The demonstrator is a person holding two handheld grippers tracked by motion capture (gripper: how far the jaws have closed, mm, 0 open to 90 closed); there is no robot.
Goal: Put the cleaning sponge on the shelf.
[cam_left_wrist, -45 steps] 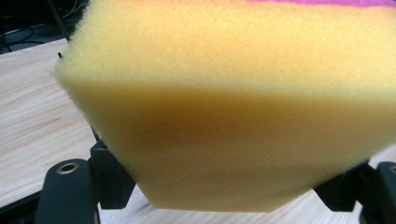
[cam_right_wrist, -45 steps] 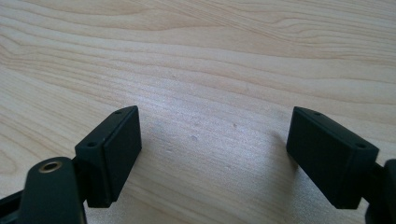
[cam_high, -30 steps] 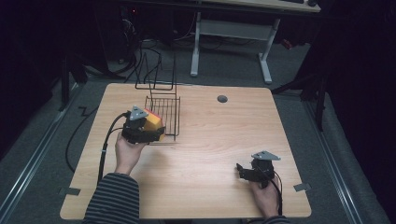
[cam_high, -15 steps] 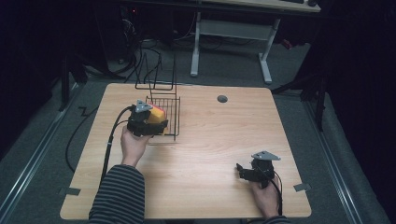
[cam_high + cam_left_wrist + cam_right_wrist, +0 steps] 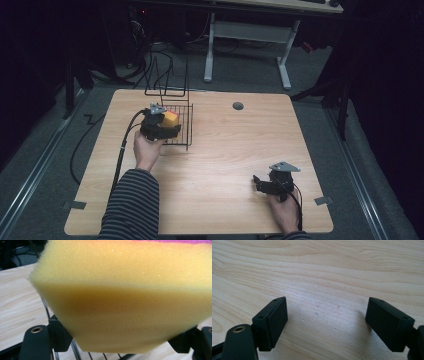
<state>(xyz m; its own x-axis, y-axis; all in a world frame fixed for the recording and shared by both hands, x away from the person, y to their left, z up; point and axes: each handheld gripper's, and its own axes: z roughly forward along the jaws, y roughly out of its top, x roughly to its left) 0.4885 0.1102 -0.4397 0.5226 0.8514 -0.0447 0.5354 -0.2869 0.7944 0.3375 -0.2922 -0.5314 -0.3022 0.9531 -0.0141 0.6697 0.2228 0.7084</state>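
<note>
My left gripper [image 5: 169, 125] is shut on a yellow sponge [image 5: 171, 118] with a pink top edge, holding it over the near left part of a black wire basket [image 5: 183, 131]. In the left gripper view the sponge [image 5: 125, 297] spans nearly the whole picture, pinched between the two black jaws, with basket wires [image 5: 75, 350] below it. Near the table's front right, my right gripper [image 5: 258, 183] rests low over the wood, jaws wide apart. The right gripper view has the right gripper [image 5: 325, 322] over bare wood grain, with nothing between its fingers.
A taller black wire rack [image 5: 167, 80] stands at the table's far edge behind the basket. A round grommet [image 5: 238, 106] sits in the far middle of the wooden table [image 5: 240, 145]. A cable [image 5: 120, 155] trails from the left gripper off the table's left side.
My left gripper has carried the sponge away from me and to the right, from beside the basket's left edge to above it. The right gripper has stayed put.
</note>
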